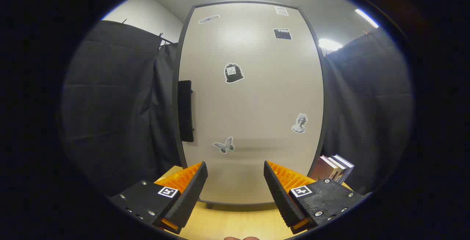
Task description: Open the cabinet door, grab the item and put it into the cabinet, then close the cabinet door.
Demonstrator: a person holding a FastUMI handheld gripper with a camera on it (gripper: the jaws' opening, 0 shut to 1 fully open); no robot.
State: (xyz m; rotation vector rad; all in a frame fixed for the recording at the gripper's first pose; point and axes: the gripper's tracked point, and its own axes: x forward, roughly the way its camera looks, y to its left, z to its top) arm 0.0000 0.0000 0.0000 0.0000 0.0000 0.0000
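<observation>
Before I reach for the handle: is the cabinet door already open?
No, the beige cabinet door sits flush in its dark frame, beyond the open hand-held gripper.

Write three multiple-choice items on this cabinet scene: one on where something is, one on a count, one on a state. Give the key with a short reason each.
1. Where is the black handle on the cabinet door?
A. at the door's left edge
B. at its top edge
C. in its middle

2. How many stickers does the door carry?
A. two
B. six
C. nine

3. How does the gripper stand?
A. shut on the handle
B. shut on a book
C. open, holding nothing

Key:
1 A, the handle sits on the left edge, about mid-height.
2 B, six: two near the top, a clapperboard, a bag, a bust, a butterfly.
3 C, the fingers are apart with only the closed door beyond them; the books stand off to the right.
</observation>
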